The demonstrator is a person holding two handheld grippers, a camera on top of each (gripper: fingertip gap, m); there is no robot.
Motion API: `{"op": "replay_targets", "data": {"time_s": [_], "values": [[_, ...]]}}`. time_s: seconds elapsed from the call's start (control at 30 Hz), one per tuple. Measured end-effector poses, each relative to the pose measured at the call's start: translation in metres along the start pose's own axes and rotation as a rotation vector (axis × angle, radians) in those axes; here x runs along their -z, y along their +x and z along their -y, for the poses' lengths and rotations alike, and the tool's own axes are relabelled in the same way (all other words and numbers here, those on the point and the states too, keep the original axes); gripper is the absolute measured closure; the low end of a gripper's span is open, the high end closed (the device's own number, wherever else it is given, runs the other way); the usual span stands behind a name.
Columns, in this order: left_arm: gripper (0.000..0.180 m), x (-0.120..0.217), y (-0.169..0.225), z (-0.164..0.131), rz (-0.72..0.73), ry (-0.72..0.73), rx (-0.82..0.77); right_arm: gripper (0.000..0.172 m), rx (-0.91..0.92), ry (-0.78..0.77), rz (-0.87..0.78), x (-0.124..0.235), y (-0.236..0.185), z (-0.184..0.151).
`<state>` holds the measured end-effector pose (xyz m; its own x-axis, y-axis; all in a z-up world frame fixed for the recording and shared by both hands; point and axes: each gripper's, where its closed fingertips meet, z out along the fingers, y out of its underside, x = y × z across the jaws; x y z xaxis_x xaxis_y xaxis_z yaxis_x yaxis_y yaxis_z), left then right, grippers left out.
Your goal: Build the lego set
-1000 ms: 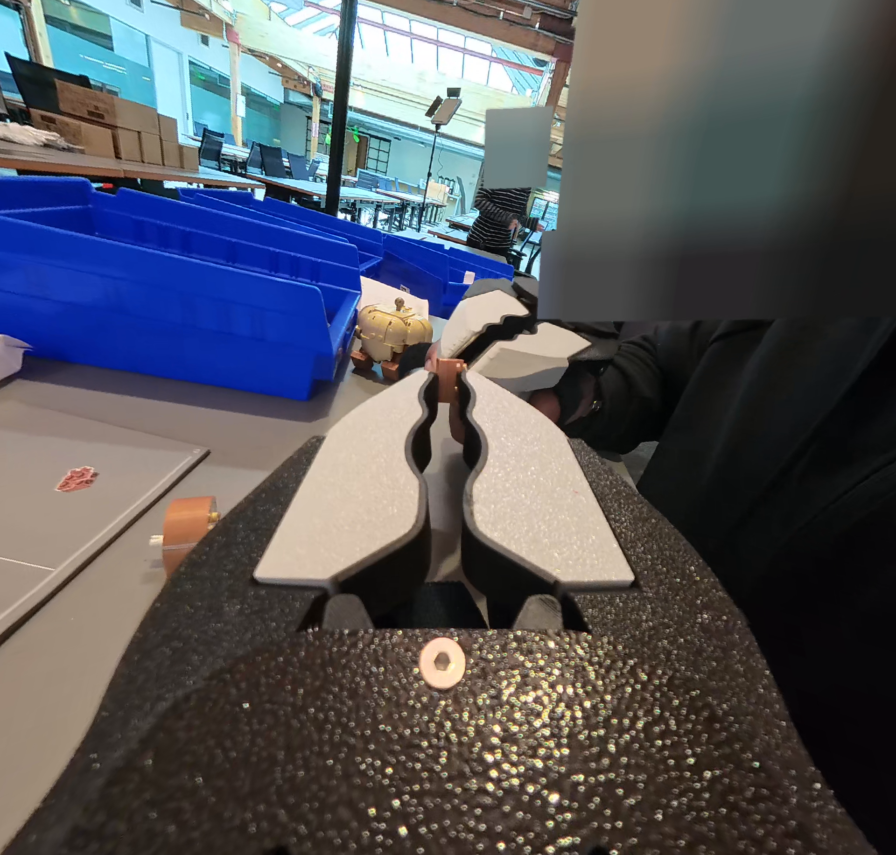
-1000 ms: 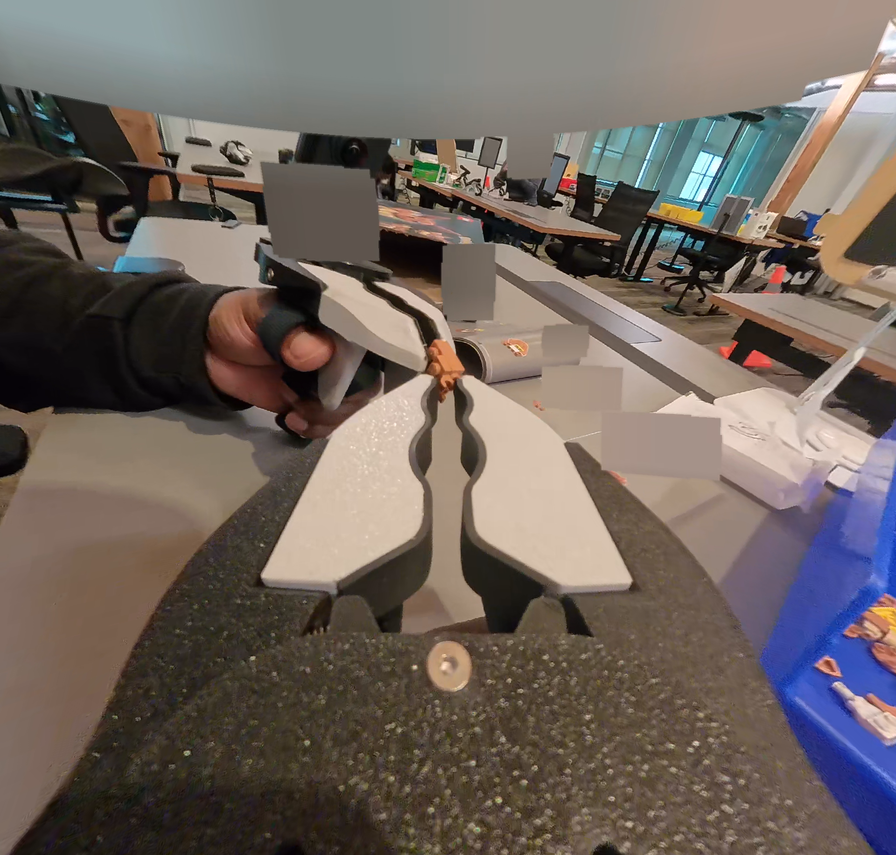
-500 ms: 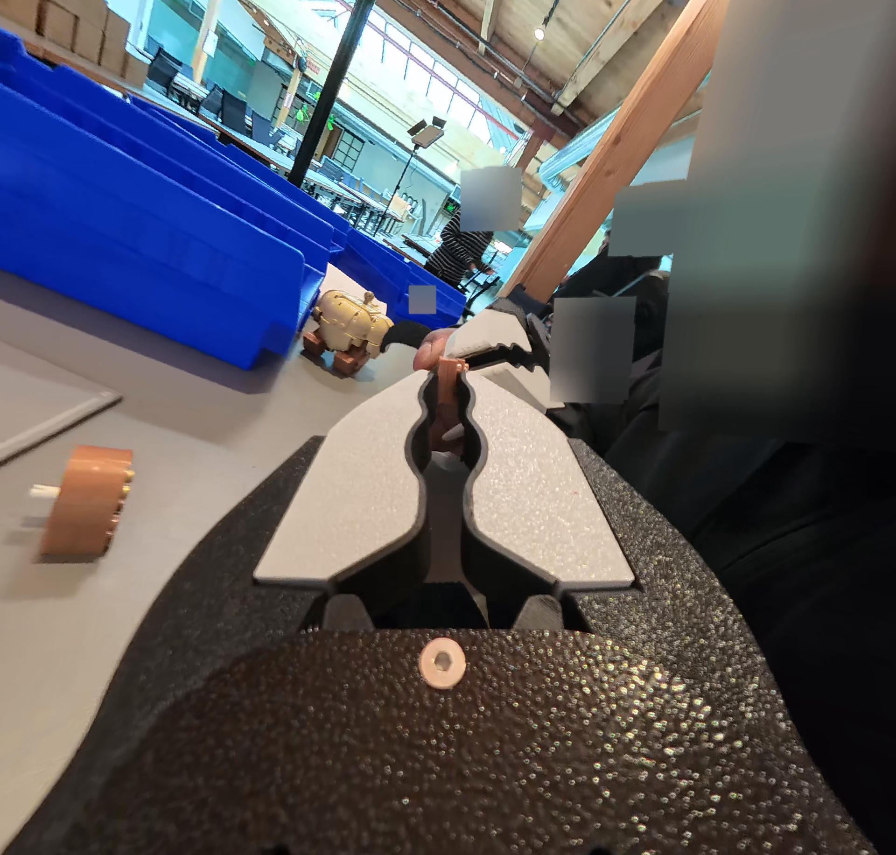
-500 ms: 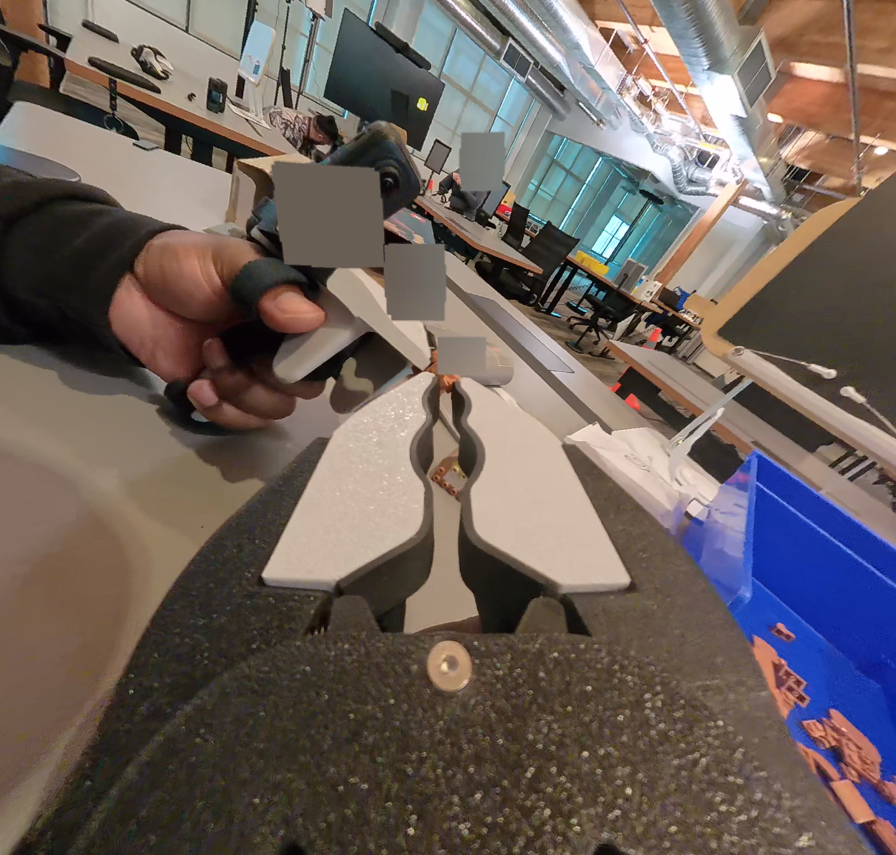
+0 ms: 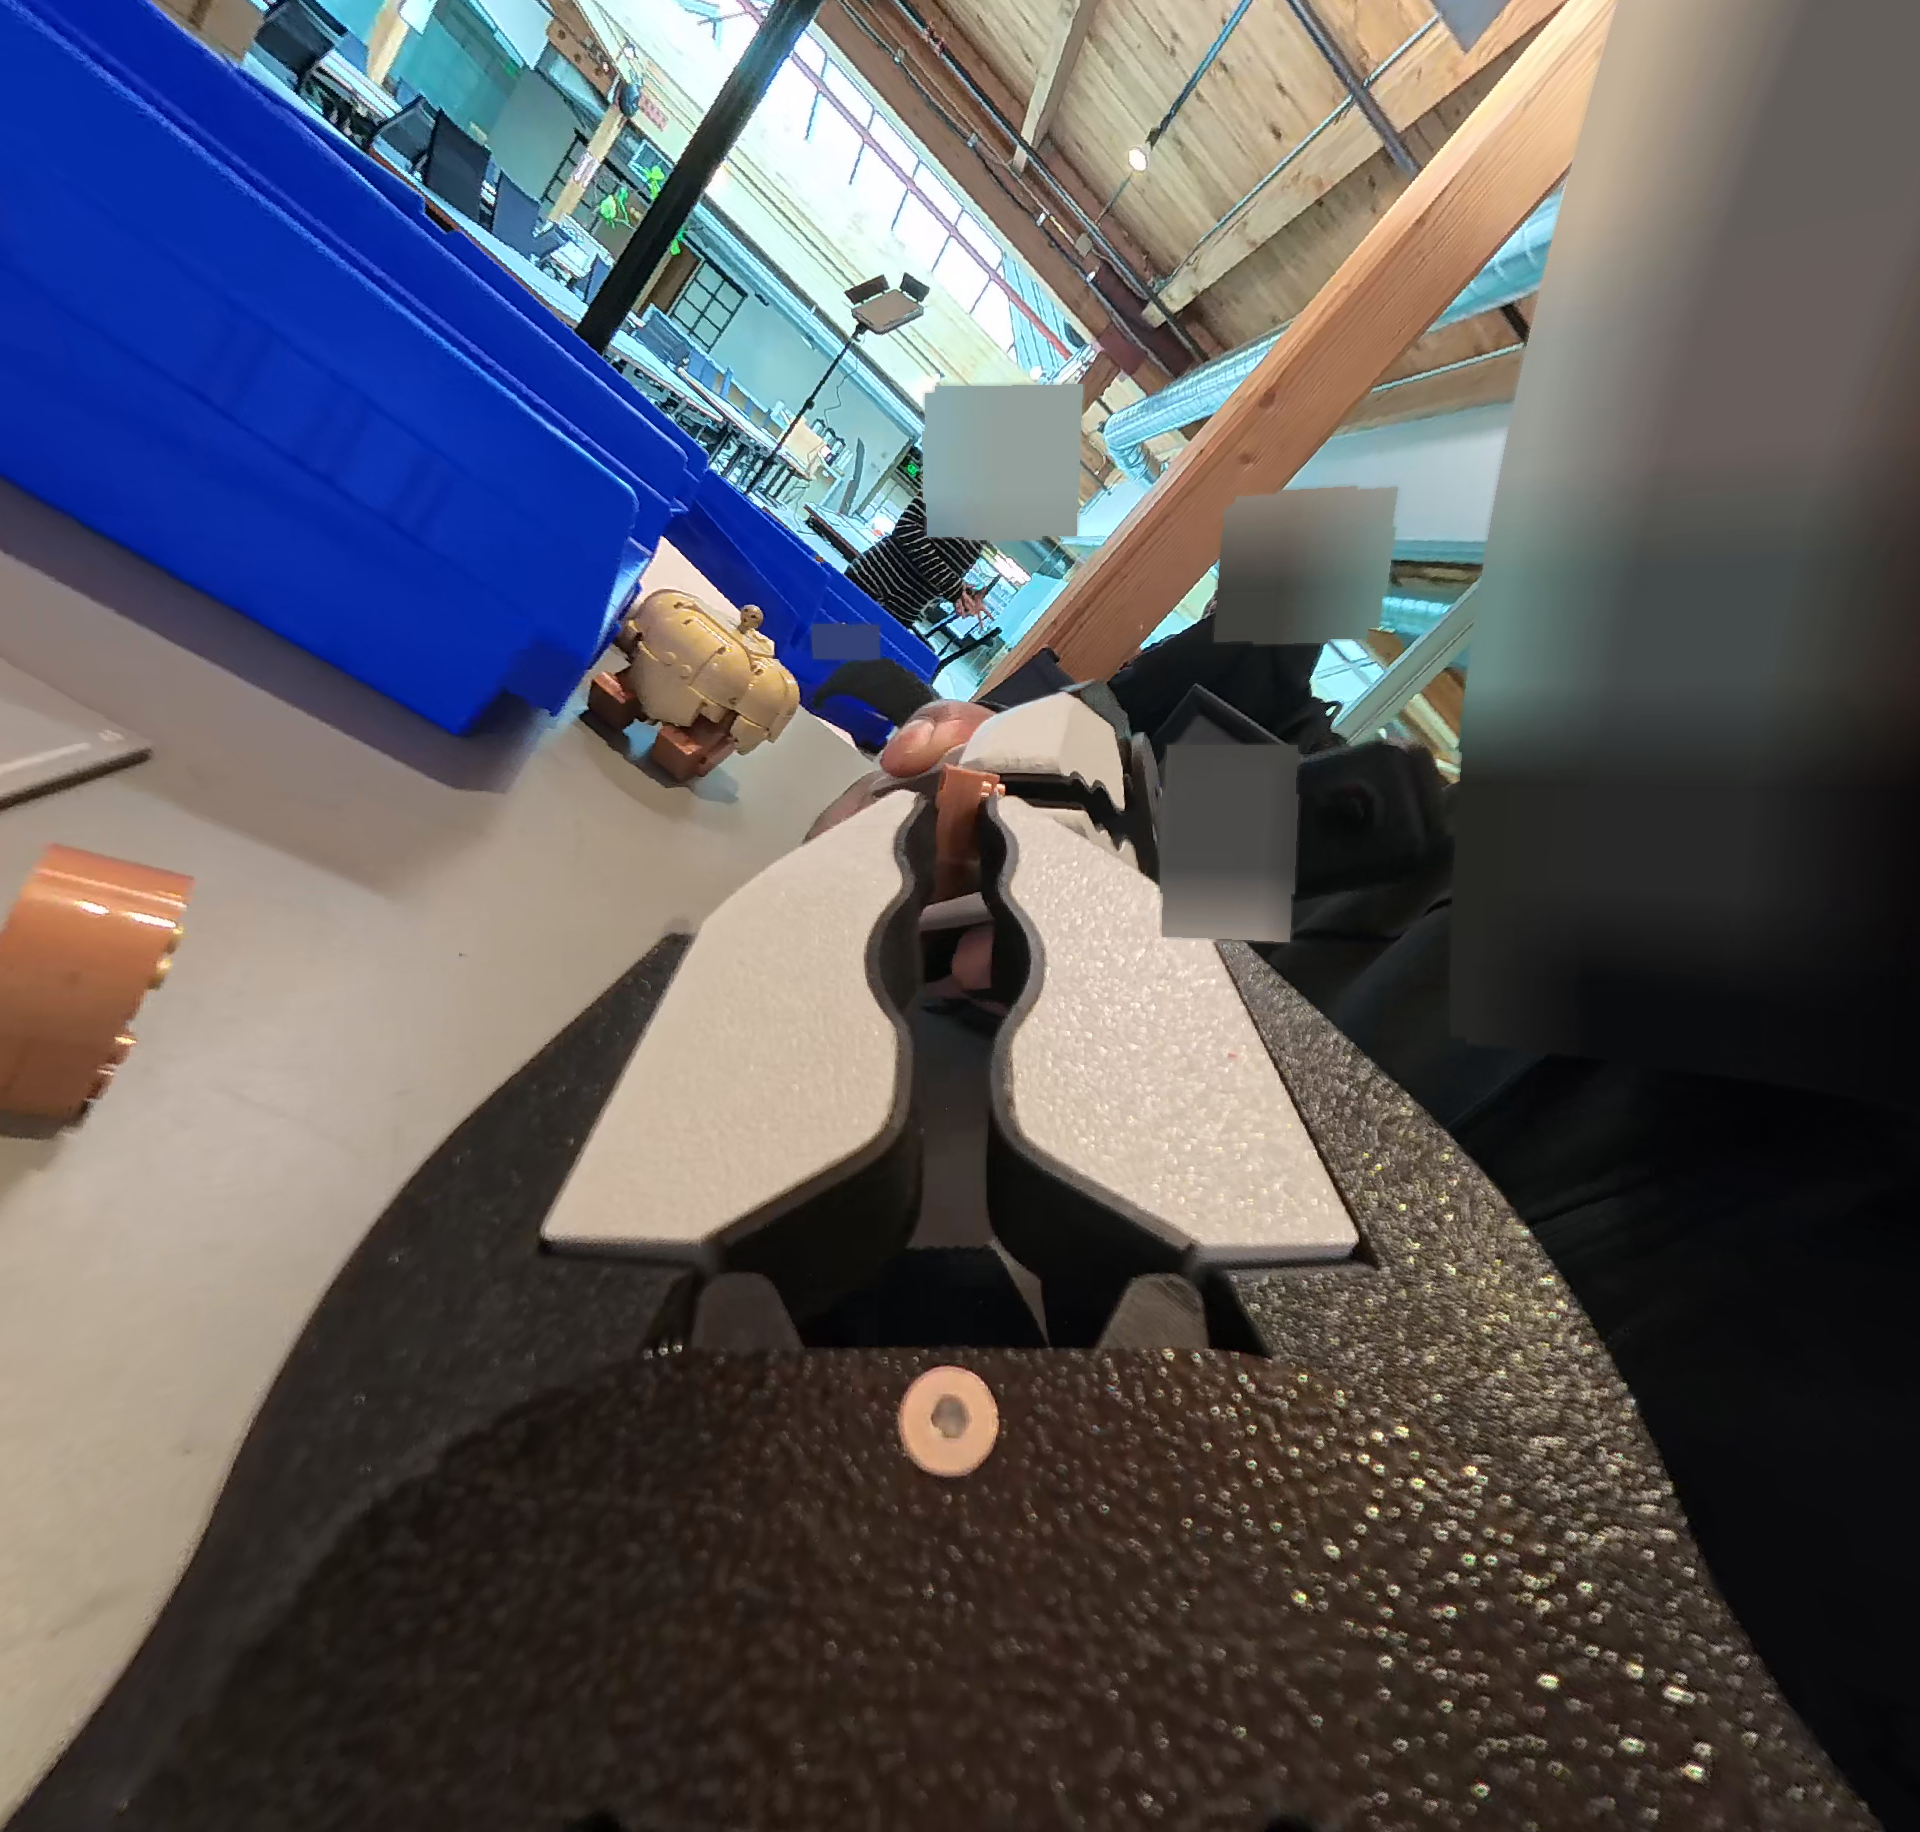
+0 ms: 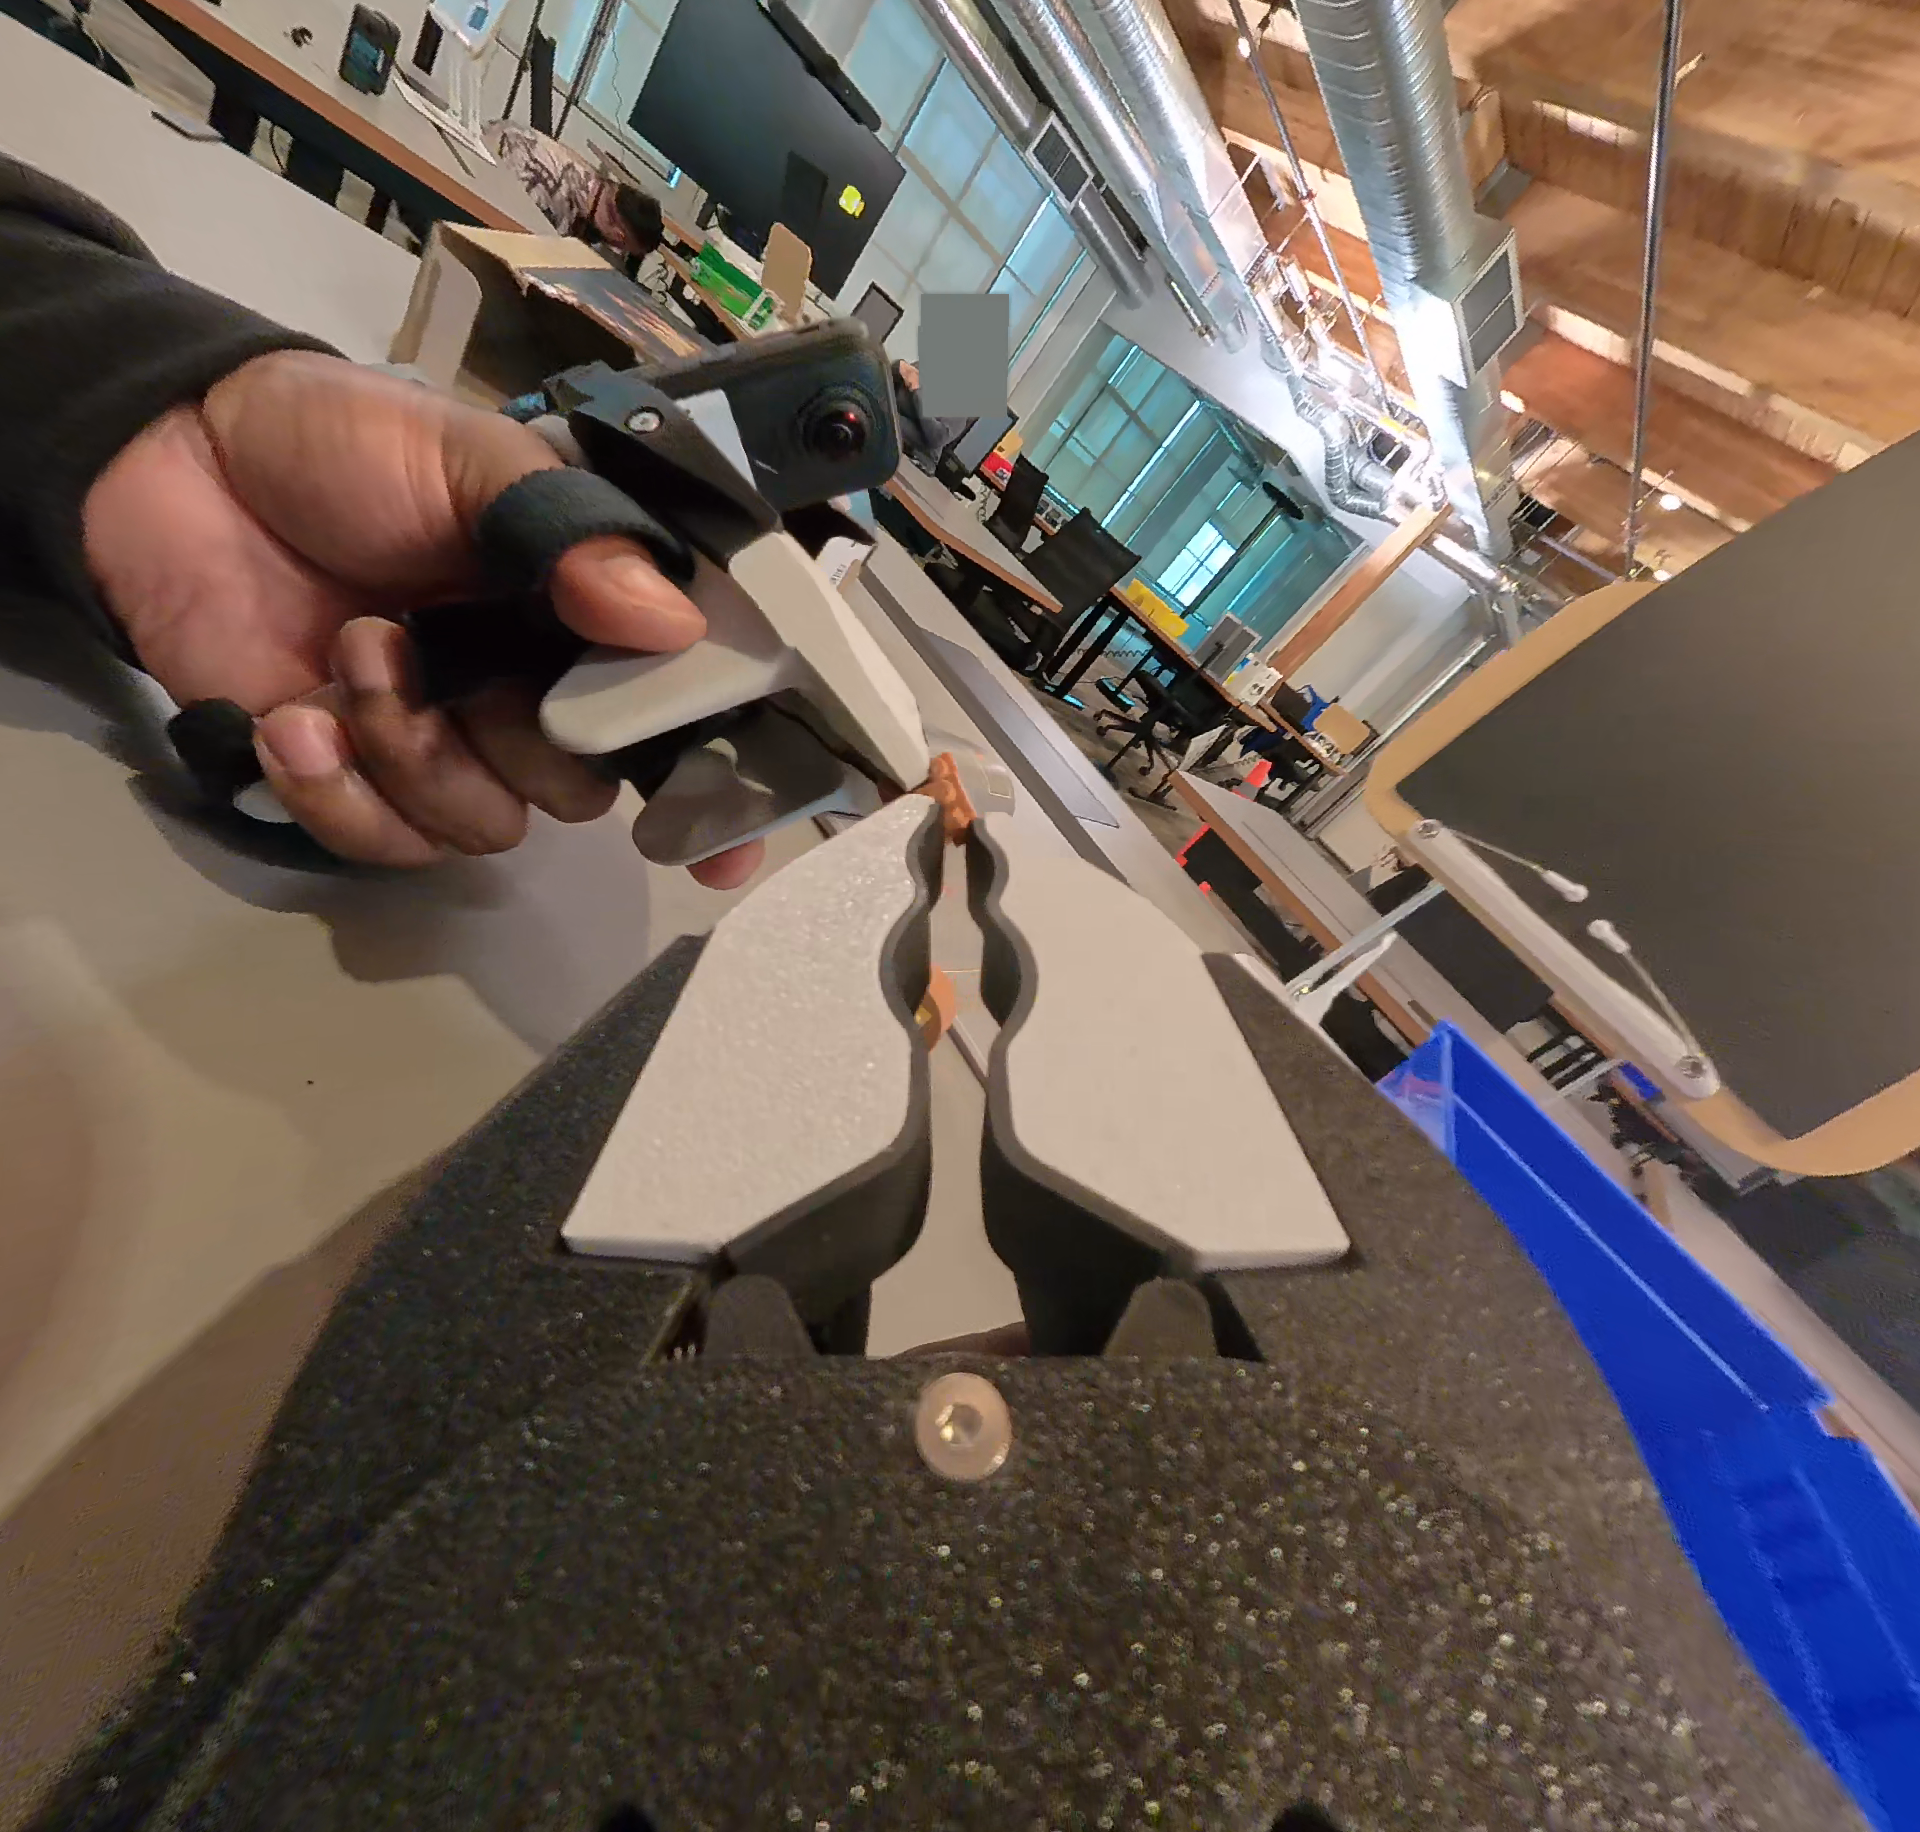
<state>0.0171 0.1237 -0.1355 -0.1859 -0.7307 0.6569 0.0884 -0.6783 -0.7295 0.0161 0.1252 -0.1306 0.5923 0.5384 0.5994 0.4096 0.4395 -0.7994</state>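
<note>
On the smooth grey bench point(image 5: 312, 951), toward its left edge, a glossy copper-brown cylinder point(image 5: 78, 972) is lying on its side; farther along, a tan rounded toy figure point(image 5: 707, 676) on brown block feet is standing just beside the blue plastic bins point(image 5: 312, 452). The left tongs point(image 5: 958, 821), grainy grey with wavy black pads, are pinching a small flat brown plastic piece point(image 5: 956, 826) upright. The right tongs point(image 6: 954, 832) are gripping the same studded brown piece from its other end, above the bench.

Both grippers meet tip to tip. The left gripper point(image 5: 961, 814) and right gripper point(image 6: 956, 818) each pinch a small brown piece point(image 5: 958, 826), the left hand point(image 6: 343, 619) at nine o'clock.
</note>
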Motion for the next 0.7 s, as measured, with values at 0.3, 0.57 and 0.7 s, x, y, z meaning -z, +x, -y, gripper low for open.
{"op": "replay_targets", "data": {"time_s": [0.3, 0.57, 0.7], "values": [[0.173, 0.0019, -0.0005, 0.0012, 0.006, 0.013, 0.001, 0.167, -0.087, 0.008, 0.007, -0.0025, 0.0005, 0.0001], [0.173, 0.0074, -0.0048, 0.0044, 0.105, -0.014, -0.226, 0.159, -0.565, -0.004, 0.193, -0.0066, -0.0009, -0.0072], [0.173, 0.0068, -0.0049, 0.0026, 0.128, -0.041, -0.310, 0.162, -0.722, -0.006, 0.283, -0.0056, -0.0046, -0.0081]]}}
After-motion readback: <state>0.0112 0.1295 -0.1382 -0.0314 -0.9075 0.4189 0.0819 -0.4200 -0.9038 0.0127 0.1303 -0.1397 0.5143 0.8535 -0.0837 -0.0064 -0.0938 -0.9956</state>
